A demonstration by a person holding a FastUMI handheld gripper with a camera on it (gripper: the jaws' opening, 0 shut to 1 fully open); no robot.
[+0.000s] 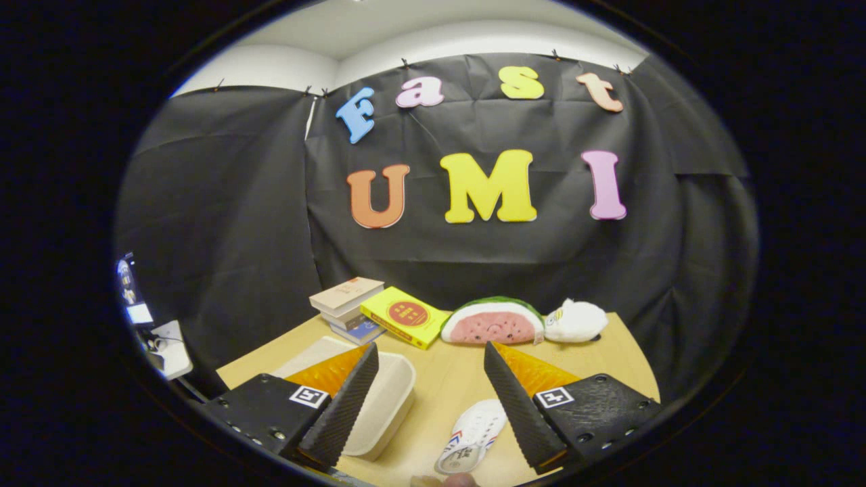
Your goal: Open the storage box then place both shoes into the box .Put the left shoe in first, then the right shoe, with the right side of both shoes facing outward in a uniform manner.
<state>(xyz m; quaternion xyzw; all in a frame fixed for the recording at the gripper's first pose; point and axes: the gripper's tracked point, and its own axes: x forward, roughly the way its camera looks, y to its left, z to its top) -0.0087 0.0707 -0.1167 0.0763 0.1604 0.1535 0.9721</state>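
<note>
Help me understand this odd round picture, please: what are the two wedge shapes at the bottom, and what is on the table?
The picture comes from a fisheye camera riding on a handheld two-finger gripper, looking forward along its fingers. Those wedges are the fingers, standing open and holding nothing. Below them lies a wooden table. A cream storage box, lid shut, sits partly under one finger; a white shoe lies between the fingers. Beyond them are a stack of books, a yellow book, a watermelon plush and a white plush.
</note>
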